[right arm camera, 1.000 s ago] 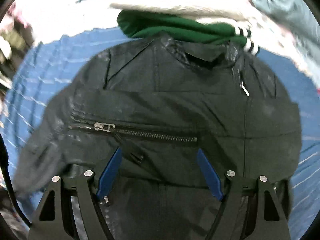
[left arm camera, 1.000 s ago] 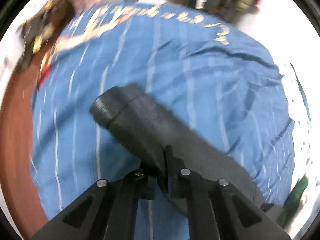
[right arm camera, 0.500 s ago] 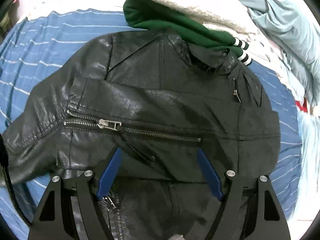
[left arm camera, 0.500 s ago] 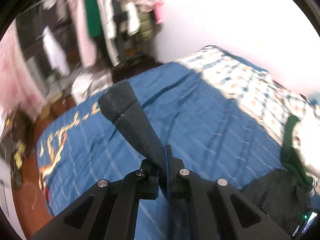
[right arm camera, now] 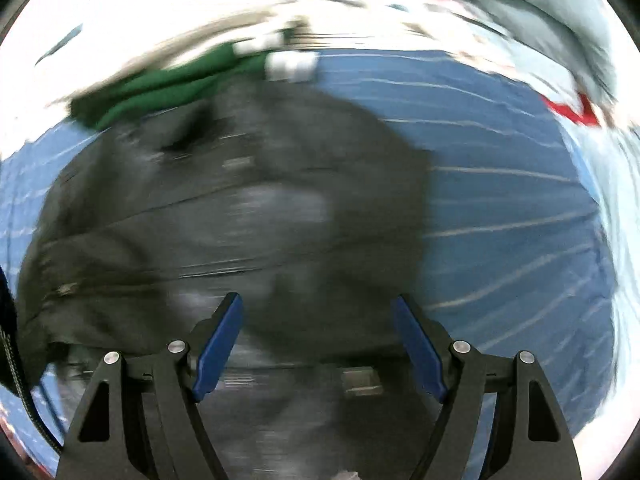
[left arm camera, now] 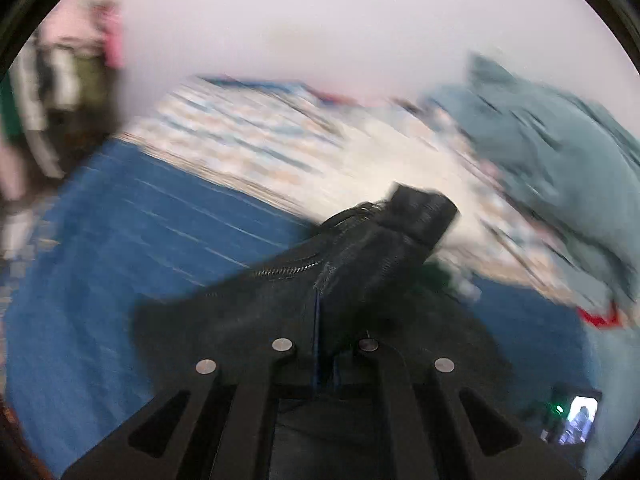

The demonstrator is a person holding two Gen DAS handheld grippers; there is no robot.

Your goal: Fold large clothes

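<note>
1. Blue striped bed cover is seen under a black jacket, which is spread flat on the bed.
2. One jacket sleeve is pinched tight in the shut left claw and held up over the jacket body.
3. Nothing is held by the right claw, which is wide open right above the jacket.

The bed is covered by a blue spread with thin pale stripes. A black leather jacket lies on the spread. A green garment with white-banded cuffs lies at the jacket's far edge, touching it. Beyond the blue spread, a pale patterned cover extends toward the wall. A pale blue-grey heap of fabric rests at the right side of the bed, with a small red item at its edge. Both views are motion-blurred.
</note>
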